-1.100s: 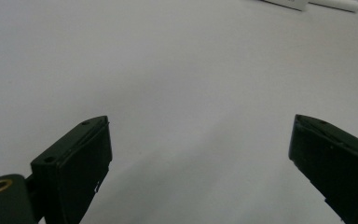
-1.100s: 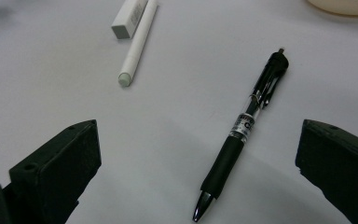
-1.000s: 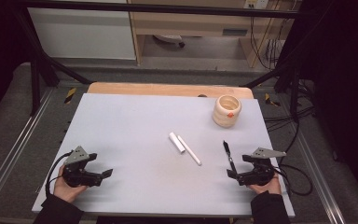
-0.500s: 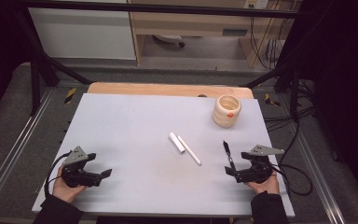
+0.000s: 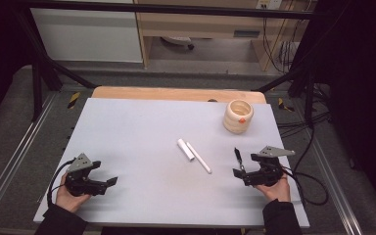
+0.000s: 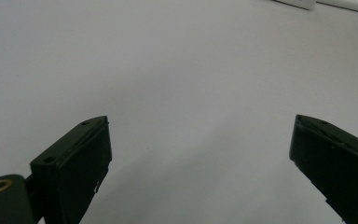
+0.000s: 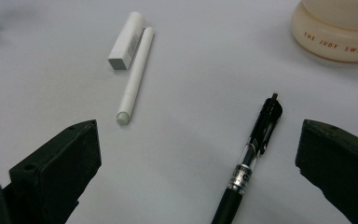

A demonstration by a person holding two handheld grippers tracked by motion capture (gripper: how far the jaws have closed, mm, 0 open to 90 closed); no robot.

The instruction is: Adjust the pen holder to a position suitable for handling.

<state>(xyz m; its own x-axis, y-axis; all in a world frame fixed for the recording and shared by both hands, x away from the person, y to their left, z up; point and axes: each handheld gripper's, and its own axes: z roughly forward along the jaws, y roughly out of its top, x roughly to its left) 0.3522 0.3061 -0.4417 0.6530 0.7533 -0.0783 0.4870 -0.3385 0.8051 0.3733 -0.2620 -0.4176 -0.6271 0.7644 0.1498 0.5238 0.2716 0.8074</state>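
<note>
The right gripper [image 5: 238, 172] has edged toward the black pen [image 7: 251, 154], jaws spread wide around it. A pickup looks imminent. The left gripper [image 5: 108, 182] idles, jaws spread.

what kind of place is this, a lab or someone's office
Most likely a lab or test bench: a black metal frame surrounds the table, loose cables hang at the back, and the person holds a gripper in each hand.

Right gripper view: slim black pen with clear barrel [image 7: 254, 151] cut off at bottom edge, grip end unseen; cream ribbed ceramic holder [image 7: 338, 30] cropped at top-right; left gripper view: two white sticks [image 6: 321, 3], prob. pens, clipped by top edge.
</note>
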